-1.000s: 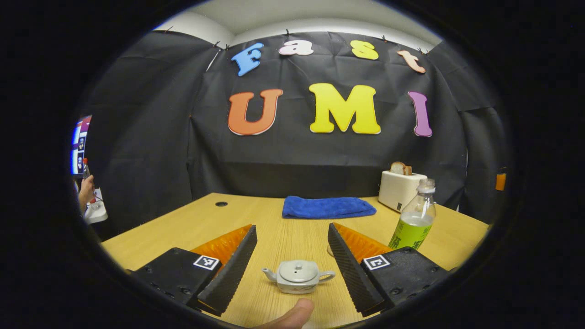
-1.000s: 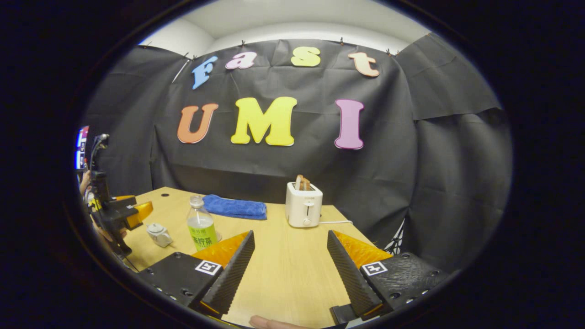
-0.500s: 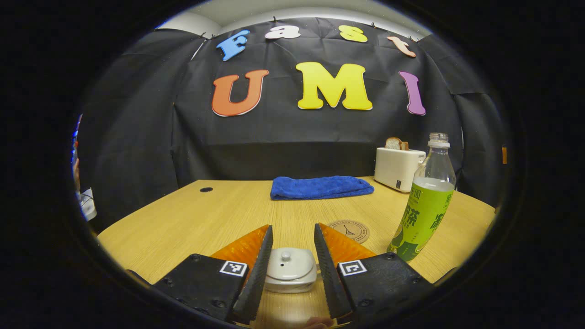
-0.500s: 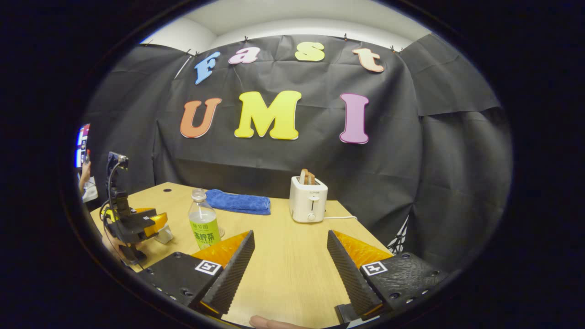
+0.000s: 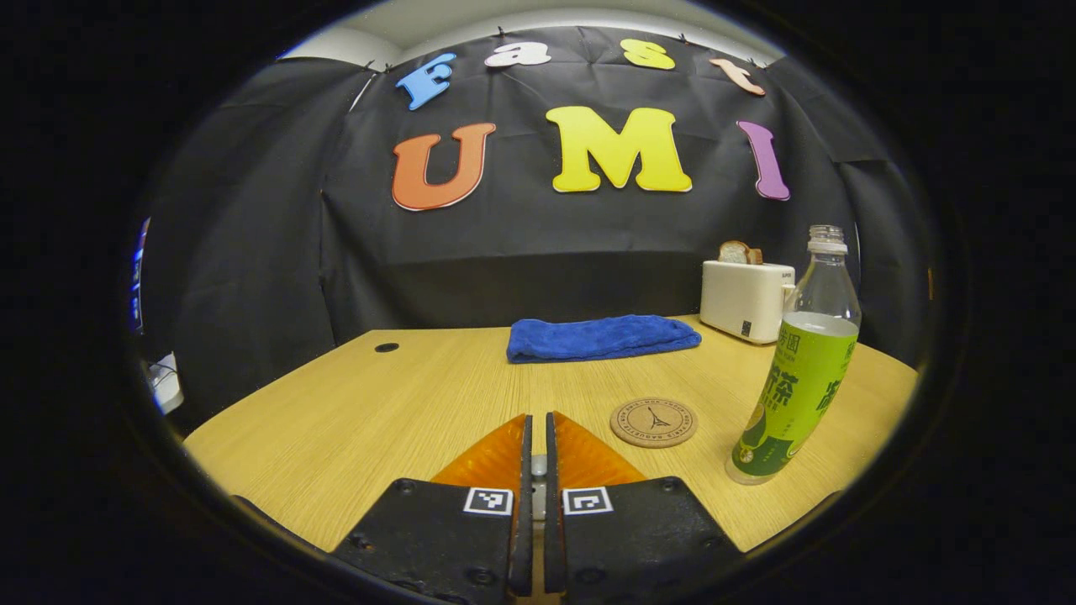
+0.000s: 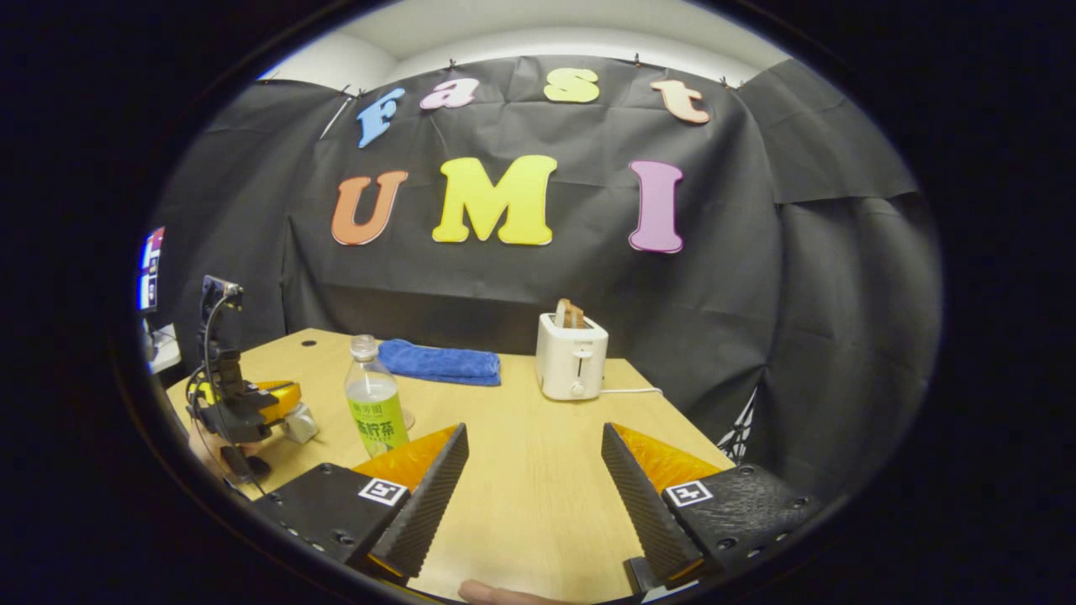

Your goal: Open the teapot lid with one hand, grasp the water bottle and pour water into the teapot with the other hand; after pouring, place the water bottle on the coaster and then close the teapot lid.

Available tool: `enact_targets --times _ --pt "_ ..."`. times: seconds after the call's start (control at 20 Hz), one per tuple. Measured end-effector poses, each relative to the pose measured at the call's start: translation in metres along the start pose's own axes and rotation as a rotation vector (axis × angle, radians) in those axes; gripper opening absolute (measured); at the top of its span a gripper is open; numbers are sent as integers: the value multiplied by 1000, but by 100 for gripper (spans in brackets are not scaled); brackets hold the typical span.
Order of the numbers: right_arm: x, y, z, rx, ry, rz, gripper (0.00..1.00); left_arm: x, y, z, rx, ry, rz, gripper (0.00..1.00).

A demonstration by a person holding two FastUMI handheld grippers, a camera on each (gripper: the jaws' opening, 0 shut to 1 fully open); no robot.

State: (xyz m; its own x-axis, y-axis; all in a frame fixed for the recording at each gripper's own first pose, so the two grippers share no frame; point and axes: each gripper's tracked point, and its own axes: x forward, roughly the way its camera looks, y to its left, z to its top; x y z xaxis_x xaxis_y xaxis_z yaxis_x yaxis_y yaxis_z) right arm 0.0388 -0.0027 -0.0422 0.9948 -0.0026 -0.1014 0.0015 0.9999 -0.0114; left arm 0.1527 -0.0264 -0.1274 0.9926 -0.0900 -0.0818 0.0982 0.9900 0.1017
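In the left gripper view my left gripper (image 5: 538,420) is shut, with a sliver of the pale teapot lid (image 5: 538,465) pinched between its fingers. The right gripper view shows that same gripper (image 6: 261,402) sitting over the small grey teapot (image 6: 300,423) at the table's left. The water bottle (image 5: 799,386) with a green label stands uncapped and upright to the right of it, also seen from the other side (image 6: 376,412). A round cork coaster (image 5: 654,422) lies between them. My right gripper (image 6: 534,430) is open over bare table, holding nothing.
A folded blue towel (image 5: 601,338) lies at the back of the wooden table (image 5: 353,420). A white toaster (image 6: 572,357) with bread in it stands at the back right, its cord trailing right. The table's right edge is close to my right gripper.
My left gripper came down over the teapot and went from wide open to shut on the lid. The right gripper has barely moved.
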Motion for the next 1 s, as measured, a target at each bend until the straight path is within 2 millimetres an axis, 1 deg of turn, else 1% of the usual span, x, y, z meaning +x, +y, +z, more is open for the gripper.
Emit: enact_targets --times 0.1,0.25,0.35,0.5,0.7,0.75,0.8,0.85,0.9,0.95,1.0 --pt "3 8 -3 -2 5 15 95 -4 2 14 7 -35 4 7" --pt "9 21 -6 -14 -5 35 95 -19 9 30 4 -48 19 7" --pt "14 41 -7 -7 -34 80 95 -33 8 42 4 -49 9 7" --pt "22 81 -21 -21 -55 175 95 -52 16 57 1 -44 17 7" --pt "38 122 -29 -26 -85 259 95 -76 14 72 -61 -28 -13 7" --pt "42 134 -29 -18 -93 279 93 -83 18 76 -64 -30 -10 7" --pt "47 143 -30 -11 -94 291 95 -88 22 79 -63 -34 -4 7" --pt "54 151 -35 0 -78 297 93 -94 23 79 -64 -26 -7 7" --pt "61 158 -39 13 -61 299 98 -99 24 80 -68 -21 -13 7" --pt "69 161 -41 21 -49 290 95 -104 24 84 -76 -23 -21 7" --pt "78 165 -42 31 -42 281 98 -108 24 87 -94 -20 -29 7"
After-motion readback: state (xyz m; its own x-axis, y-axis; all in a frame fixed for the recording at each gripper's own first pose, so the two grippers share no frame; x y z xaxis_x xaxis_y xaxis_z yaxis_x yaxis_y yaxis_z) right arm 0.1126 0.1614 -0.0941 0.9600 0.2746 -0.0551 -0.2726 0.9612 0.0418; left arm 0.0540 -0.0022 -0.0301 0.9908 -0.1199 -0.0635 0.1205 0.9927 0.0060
